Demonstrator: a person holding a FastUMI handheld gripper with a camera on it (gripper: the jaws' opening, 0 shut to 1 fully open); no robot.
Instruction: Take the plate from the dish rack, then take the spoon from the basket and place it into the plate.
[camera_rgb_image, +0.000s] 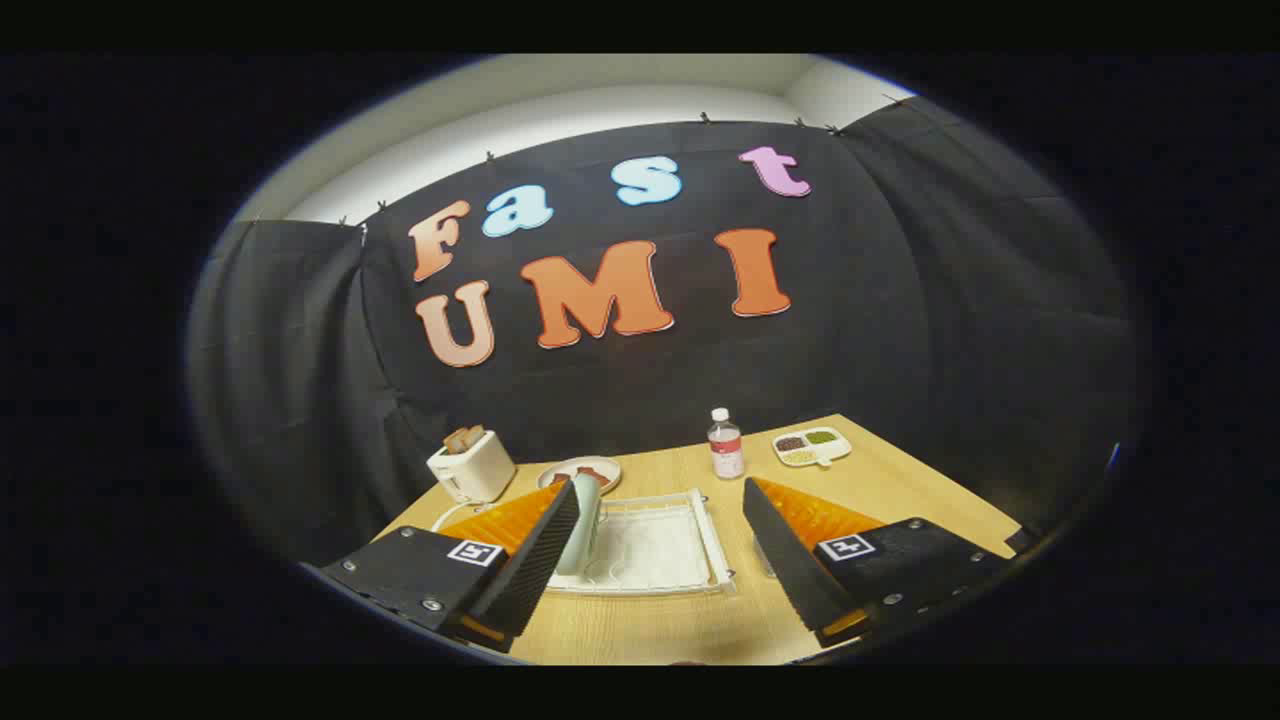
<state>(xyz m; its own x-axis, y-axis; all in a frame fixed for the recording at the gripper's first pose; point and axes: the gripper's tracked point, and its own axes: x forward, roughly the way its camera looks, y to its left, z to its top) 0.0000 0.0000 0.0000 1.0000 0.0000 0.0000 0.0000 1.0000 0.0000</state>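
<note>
I see the wooden tabletop (900, 490) running out ahead of me to the black cloth wall. On it, straight ahead between my 2 fingers, sits the white dish rack (660, 545), a flat tray with a raised rim. The pale plate (585, 525) stands on edge at the rack's left side, right against the inner face of my left finger (530, 560); I cannot tell whether they actually touch. My hand-held gripper (660, 580) is spread wide apart and grasps nothing, the right finger (790, 560) well clear of the plate, on the rack's far side. Beyond the left finger a white toaster (470, 468) with 2 slices sticking up stands near the tabletop's back left corner, and just right of it lies a round plate (585, 468) with some food on it. Beyond the rack stands 1 small clear bottle (726, 445) with a white cap, and just right of that a white divided dish (812, 446) holding 3 small heaps.
</note>
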